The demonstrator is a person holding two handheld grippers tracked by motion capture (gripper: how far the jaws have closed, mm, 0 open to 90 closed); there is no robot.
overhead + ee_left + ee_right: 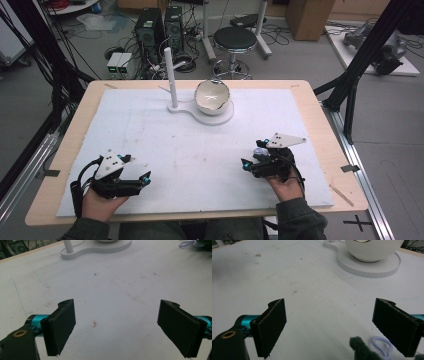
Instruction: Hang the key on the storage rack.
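White-covered worktop (150, 150): a small lilac loop (382, 345) lies just beside the right tool (252, 156), under its wide, empty jaws; the left tool (142, 179), equally wide, rests well apart.

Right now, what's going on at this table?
A person rests a two-jaw gripper in each hand on the white mat, near the table's front edge. The left gripper and the right gripper both stand open with nothing between their jaws. Farther back, a white bowl sits on the round plate of a white stand, beside its upright post. A small lilac loop lies by the right gripper.
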